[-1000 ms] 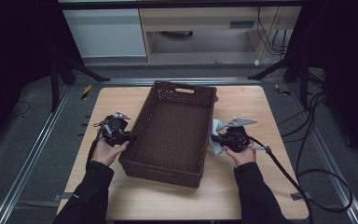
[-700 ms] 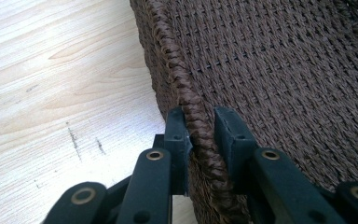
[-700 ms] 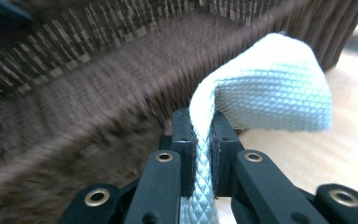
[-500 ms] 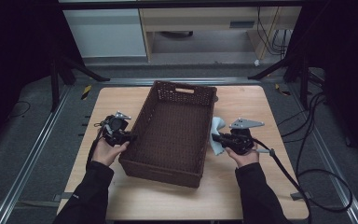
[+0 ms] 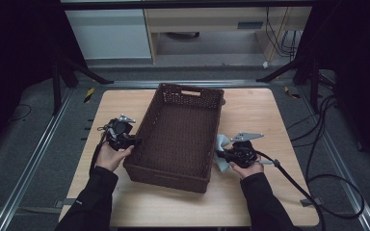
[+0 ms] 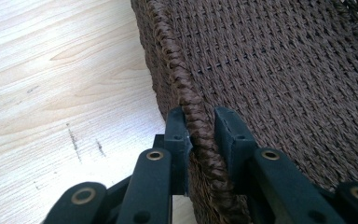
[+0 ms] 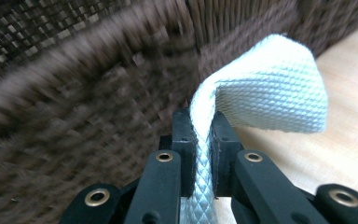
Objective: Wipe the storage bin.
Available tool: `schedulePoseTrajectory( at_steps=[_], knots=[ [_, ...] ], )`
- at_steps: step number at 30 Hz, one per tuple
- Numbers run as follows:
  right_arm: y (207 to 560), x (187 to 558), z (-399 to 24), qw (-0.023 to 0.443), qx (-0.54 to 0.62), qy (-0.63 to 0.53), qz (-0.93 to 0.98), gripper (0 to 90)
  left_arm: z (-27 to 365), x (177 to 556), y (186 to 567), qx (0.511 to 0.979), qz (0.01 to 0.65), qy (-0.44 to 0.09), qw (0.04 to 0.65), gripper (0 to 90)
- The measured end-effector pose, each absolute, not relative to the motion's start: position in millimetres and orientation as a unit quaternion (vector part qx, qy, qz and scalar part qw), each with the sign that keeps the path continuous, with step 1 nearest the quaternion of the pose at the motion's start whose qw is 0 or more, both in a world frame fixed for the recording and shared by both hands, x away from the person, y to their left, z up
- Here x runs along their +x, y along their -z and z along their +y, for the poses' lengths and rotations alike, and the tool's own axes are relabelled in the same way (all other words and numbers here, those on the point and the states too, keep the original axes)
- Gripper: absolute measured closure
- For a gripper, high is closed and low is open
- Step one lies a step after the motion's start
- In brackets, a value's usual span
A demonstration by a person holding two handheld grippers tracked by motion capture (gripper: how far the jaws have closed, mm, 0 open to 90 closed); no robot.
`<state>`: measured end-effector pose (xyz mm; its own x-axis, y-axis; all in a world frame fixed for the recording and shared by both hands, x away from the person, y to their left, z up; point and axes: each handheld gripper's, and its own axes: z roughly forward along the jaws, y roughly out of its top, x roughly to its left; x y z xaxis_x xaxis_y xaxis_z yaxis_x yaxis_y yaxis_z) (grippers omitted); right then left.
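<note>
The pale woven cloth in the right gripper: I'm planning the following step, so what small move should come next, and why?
Probably lift the pale woven cloth up and over the rim of the dark brown wicker basket. The right gripper is shut on the cloth just outside the basket's right wall, while the left gripper clamps the opposite rim, steadying the basket.

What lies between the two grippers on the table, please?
The brown wicker basket, in the high view: left gripper clamps its rim, right gripper pinches a pale cloth.
</note>
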<state>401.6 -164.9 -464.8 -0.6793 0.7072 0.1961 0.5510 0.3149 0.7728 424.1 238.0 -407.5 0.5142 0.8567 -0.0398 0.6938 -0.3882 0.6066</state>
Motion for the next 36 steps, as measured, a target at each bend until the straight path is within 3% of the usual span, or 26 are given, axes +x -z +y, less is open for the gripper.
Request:
schedulePoseTrajectory(
  at_steps=[8, 23, 32, 36],
  knots=[
    [428.2, 392.1, -172.3, 0.120, 0.370, -0.493, 0.778, 83.9, 236.4, 426.9, 407.2, 0.822, 0.471, -0.145, 0.284, 74.9],
    [469.5, 387.0, -154.2, 0.077, 0.389, -0.414, 0.820, 83.9, 236.5, 426.1, 407.8, 0.822, 0.470, -0.150, 0.284, 74.7],
    [427.5, 378.0, -169.2, 0.109, 0.371, -0.493, 0.779, 83.9, 235.2, 428.6, 407.7, 0.820, 0.474, -0.148, 0.285, 74.7],
    [427.1, 375.4, -166.8, 0.106, 0.368, -0.489, 0.784, 83.9, 234.2, 430.0, 407.5, 0.820, 0.475, -0.149, 0.284, 74.7]
  ],
)
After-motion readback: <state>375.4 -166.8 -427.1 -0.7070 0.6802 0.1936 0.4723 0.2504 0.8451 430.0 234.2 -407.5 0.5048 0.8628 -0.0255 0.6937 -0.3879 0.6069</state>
